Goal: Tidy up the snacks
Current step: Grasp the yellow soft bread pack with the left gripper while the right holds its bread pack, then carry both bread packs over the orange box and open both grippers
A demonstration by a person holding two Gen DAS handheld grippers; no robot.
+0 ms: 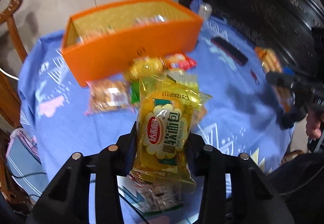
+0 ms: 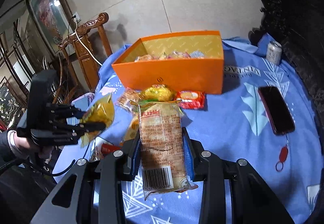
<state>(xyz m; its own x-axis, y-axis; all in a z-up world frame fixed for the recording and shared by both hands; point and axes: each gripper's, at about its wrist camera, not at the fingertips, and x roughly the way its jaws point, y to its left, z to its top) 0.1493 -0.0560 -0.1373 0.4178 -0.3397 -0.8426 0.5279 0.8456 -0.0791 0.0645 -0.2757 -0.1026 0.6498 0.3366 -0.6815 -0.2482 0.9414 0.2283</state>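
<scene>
Risk: slip | left tool (image 1: 162, 135) clamped on yellow bread pack (image 1: 164, 128), lifted off counter (image 1: 232, 106) | right tool (image 2: 162, 143) clamped on biscuit pack (image 2: 162, 139) | orange box (image 2: 172, 76) at 12 o'clock | slick film could slide; carried packs could clip box wall.

One orange box (image 2: 172, 78), one phone (image 2: 276, 110), one can (image 2: 273, 52), two hand-held grippers, each holding one snack packet.
</scene>
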